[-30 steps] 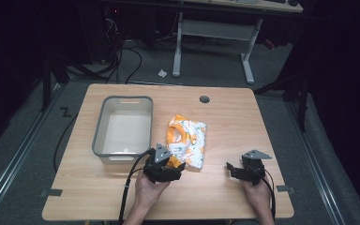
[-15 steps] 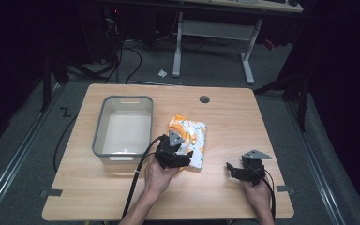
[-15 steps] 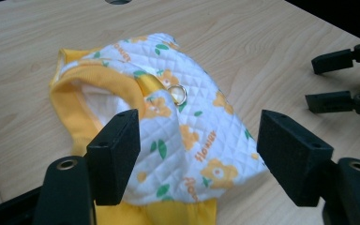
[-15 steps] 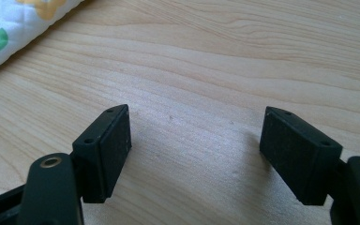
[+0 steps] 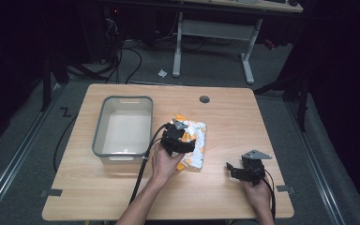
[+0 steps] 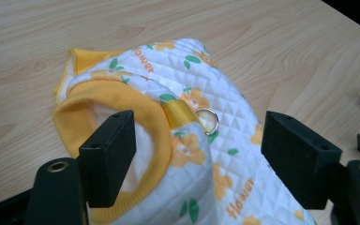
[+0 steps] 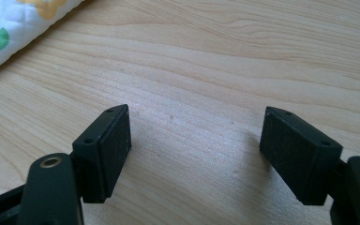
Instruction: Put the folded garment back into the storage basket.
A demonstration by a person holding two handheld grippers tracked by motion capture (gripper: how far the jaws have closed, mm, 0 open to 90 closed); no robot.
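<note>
A lab: dark room, tabletop (image 5: pixel 243 117) centre frame, cables (image 5: pixel 122 61) on grey floor upper left, desk frame (image 5: pixel 215 33) behind.

A grey bin (image 5: pixel 122 129) sits on the left half of the wooden table (image 5: pixel 225 117), long side running away from me. A round cable hole (image 5: pixel 205 99) shows near the table's far edge. Behind it stands a white desk frame (image 5: pixel 213 33) on grey carpet, with black cables (image 5: pixel 122 54) and a scrap of paper (image 5: pixel 162 73) on the floor.
</note>
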